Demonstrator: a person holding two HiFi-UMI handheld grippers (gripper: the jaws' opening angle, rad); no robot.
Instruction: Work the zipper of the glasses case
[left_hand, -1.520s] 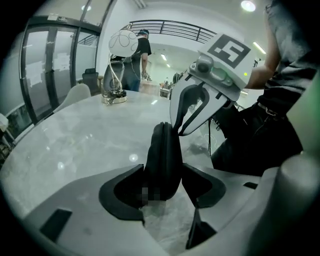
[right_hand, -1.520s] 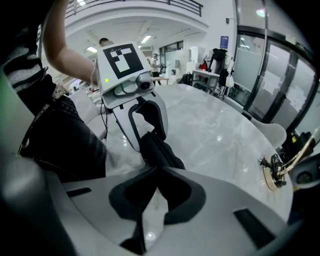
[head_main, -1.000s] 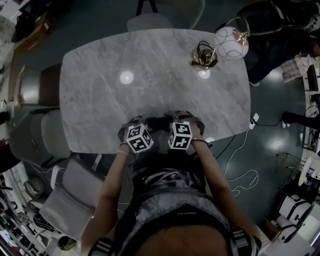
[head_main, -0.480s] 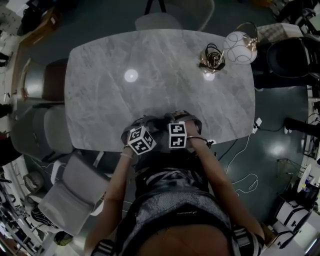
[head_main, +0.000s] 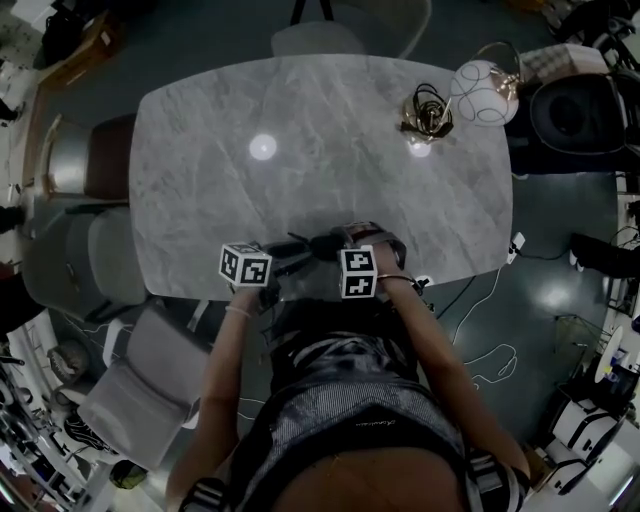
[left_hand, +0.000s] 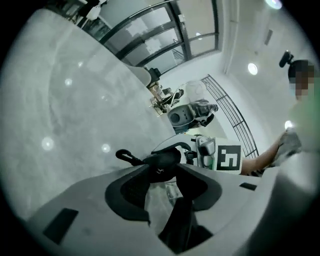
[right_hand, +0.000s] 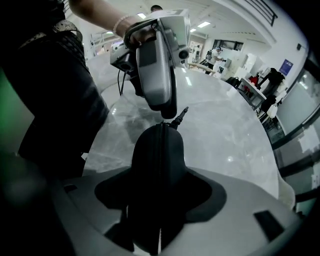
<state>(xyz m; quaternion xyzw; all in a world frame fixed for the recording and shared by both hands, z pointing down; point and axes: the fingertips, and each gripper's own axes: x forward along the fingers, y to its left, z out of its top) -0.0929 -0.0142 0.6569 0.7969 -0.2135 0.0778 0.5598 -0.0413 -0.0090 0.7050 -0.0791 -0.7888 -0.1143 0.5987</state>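
The black glasses case (right_hand: 159, 150) stands between the jaws of my right gripper (right_hand: 159, 176), which is shut on it, zipper seam facing the camera. Its zipper pull (right_hand: 180, 116) sticks out past the case's far end. In the head view the case (head_main: 322, 244) is over the table's near edge, between the two grippers. My left gripper (left_hand: 162, 167) reaches in from the left (head_main: 290, 257). Its jaws are closing, with the case's end (left_hand: 160, 161) between the fingertips and the pull cord (left_hand: 127, 156) jutting to one side. I see no firm pinch there.
The grey marble table (head_main: 300, 160) carries a glass-globe lamp (head_main: 485, 90) and a tangle of cable (head_main: 425, 112) at its far right corner. Chairs stand at the left (head_main: 95, 260) and far side (head_main: 320, 40). People stand far off in the room (right_hand: 270, 77).
My left gripper has swung out to the left, away from the right one, and now points at the case from the side. The right gripper has kept its place and grip.
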